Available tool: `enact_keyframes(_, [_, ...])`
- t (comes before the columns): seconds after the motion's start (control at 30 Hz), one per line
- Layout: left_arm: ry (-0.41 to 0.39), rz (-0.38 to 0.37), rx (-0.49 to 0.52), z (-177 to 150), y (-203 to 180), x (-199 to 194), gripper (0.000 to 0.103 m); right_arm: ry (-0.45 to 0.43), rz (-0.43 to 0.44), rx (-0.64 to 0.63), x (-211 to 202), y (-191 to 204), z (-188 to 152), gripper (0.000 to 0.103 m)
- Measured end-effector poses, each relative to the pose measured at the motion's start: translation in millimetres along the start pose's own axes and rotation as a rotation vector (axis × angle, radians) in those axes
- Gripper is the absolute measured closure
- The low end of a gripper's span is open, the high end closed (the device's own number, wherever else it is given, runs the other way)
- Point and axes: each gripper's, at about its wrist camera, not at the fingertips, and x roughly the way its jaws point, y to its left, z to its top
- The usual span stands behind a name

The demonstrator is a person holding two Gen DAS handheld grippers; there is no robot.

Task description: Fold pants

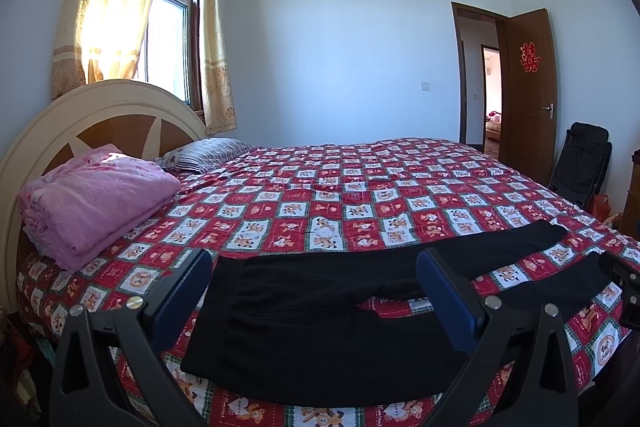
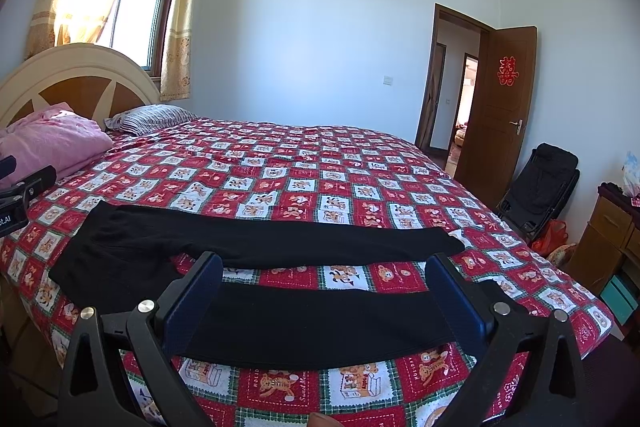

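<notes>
One pair of black pants (image 2: 256, 247) lies flat and unfolded on the bed (image 2: 320, 163), along its near edge, waist toward the headboard (image 2: 76, 79) and both legs running toward the foot. The two legs lie apart, with a strip of the red-and-white checked bedspread (image 1: 328, 203) showing between them. The near leg sits close to the bed's front edge; the far leg's cuff ends short of the foot-end edge.

The left hand-held gripper (image 1: 314, 291) hangs above the waist end, its two blue-padded fingers spread wide and holding nothing. The right hand-held gripper (image 2: 324, 291) hangs above the near leg, likewise spread wide and empty, its fingers straddling most of that leg's length in the wrist view. Whether either one touches the cloth cannot be told.

Beyond the pants, most of the bedspread is bare, giving broad open room toward the far side. At the head end lie one folded pink blanket (image 1: 96, 199) and one striped pillow (image 1: 208, 153), both well apart from the pants. Past the foot of the bed stand one black folding chair (image 2: 540, 187) and one wooden cabinet (image 2: 608, 239) near the wall, beside one open brown door (image 2: 496, 107). One window (image 1: 168, 27) with two curtains (image 1: 216, 59) stands behind the headboard.
</notes>
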Motion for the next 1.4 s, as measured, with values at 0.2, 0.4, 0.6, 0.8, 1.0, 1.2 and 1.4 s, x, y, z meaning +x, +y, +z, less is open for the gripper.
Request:
enact_keyframes(0.2, [0.0, 0.001, 0.002, -1, -1, 0, 0.0, 0.003, -0.001, -0.003, 0, 1, -1, 0.001])
enact_keyframes(0.4, [0.009, 0.0, -0.001, -5, -4, 2, 0.0, 0.009, 0.0, -0.006, 1, 3, -3, 0.001])
enact_keyframes(0.6, [0.02, 0.001, -0.002, -8, -2, 5, 0.0, 0.021, 0.006, -0.014, 4, 6, -4, 0.001])
enact_keyframes(0.8, [0.089, 0.024, -0.027, -17, 17, 39, 0.0, 0.039, 0.045, -0.019, 16, 5, -11, 0.001])
enact_keyframes(1.0, [0.159, 0.064, -0.055, -30, 68, 95, 0.0, 0.115, 0.091, -0.002, 57, -2, -28, 0.001])
enact_keyframes(1.2, [0.256, 0.136, -0.048, -40, 116, 154, 0.0, 0.219, 0.132, 0.018, 107, -12, -40, 0.001])
enact_keyframes(1.4, [0.355, 0.178, -0.053, -45, 144, 219, 0.0, 0.266, 0.077, -0.022, 146, -31, -34, 0.001])
